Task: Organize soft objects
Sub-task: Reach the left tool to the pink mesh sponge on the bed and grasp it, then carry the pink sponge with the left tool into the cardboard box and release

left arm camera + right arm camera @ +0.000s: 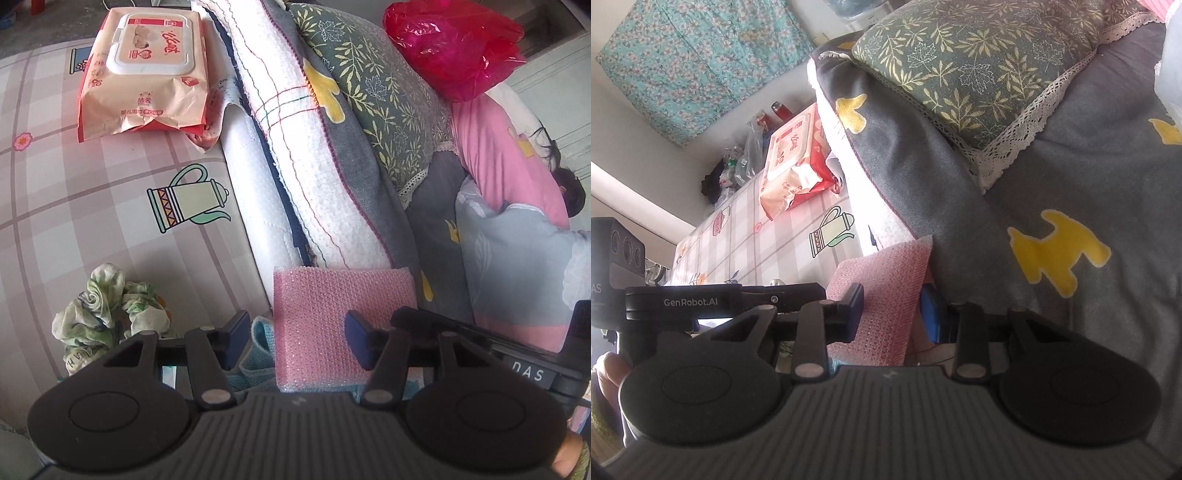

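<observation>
Both hand-held grippers are on the pink sponge point(332, 317) at the table's edge: the left hand-held gripper point(295, 339) stands half-wide around it, the right hand-held gripper point(892, 314) narrow, pads seemingly pressing (contact partly hidden). Grasping step; next, lift it toward the folded towels point(295, 147).

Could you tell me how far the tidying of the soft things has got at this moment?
Looks done: folded towels and a leaf-print pillow already lean stacked by the table. In hand: the pink sponge sits between both the left tongs and the right tongs, though a firm grip isn't clear. Left: the crumpled green cloth lies loose on the tablecloth.
</observation>
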`<state>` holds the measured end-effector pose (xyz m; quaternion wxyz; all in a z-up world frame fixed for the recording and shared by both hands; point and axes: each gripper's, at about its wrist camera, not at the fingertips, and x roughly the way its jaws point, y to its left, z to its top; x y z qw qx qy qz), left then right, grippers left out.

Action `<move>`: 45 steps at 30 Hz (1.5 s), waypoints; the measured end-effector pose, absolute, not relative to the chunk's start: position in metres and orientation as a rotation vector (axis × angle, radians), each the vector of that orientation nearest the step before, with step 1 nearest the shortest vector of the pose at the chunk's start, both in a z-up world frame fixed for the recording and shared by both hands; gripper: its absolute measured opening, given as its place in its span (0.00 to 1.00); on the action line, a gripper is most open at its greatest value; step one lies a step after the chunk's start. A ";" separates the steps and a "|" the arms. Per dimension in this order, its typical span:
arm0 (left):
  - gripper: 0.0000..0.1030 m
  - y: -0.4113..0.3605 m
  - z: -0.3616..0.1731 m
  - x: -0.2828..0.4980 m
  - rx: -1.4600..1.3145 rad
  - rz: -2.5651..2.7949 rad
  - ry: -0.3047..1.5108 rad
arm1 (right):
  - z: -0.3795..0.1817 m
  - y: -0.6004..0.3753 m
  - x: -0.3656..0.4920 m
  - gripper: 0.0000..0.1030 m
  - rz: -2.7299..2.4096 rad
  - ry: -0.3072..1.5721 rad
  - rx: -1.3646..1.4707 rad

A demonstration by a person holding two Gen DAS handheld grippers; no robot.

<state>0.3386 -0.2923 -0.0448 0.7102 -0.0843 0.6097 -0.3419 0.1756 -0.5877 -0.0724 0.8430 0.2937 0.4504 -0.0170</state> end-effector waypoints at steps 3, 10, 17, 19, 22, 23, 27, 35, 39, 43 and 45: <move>0.57 -0.298 -0.050 0.338 -0.216 -0.753 1.369 | -0.073 -0.587 0.174 0.29 -0.034 0.936 0.622; 0.61 -0.306 -0.053 0.339 -0.281 -0.726 1.410 | -0.079 -0.593 0.169 0.28 -0.029 0.930 0.649; 0.62 -0.293 -0.035 0.328 -0.334 -0.748 1.402 | -0.068 -0.595 0.162 0.27 -0.021 0.900 0.684; 0.62 -0.286 -0.022 0.323 -0.344 -0.762 1.381 | -0.058 -0.591 0.157 0.26 -0.015 0.881 0.671; 0.62 -0.269 -0.003 0.314 -0.371 -0.774 1.350 | -0.039 -0.584 0.149 0.26 0.003 0.848 0.655; 0.62 -0.262 0.004 0.311 -0.379 -0.779 1.338 | -0.031 -0.581 0.146 0.26 0.011 0.836 0.650; 0.62 -0.220 0.036 0.296 -0.420 -0.774 1.285 | 0.002 -0.558 0.134 0.26 0.064 0.789 0.622; 0.63 -0.082 0.090 0.263 -0.522 -0.609 1.118 | 0.054 -0.463 0.141 0.26 0.263 0.728 0.532; 0.63 0.005 0.099 0.244 -0.604 -0.471 1.041 | 0.070 -0.388 0.161 0.26 0.421 0.733 0.496; 0.63 0.088 0.092 0.226 -0.682 -0.296 0.991 | 0.075 -0.299 0.188 0.26 0.570 0.782 0.440; 0.63 0.123 0.084 0.222 -0.721 -0.217 0.982 | 0.073 -0.251 0.204 0.26 0.636 0.826 0.410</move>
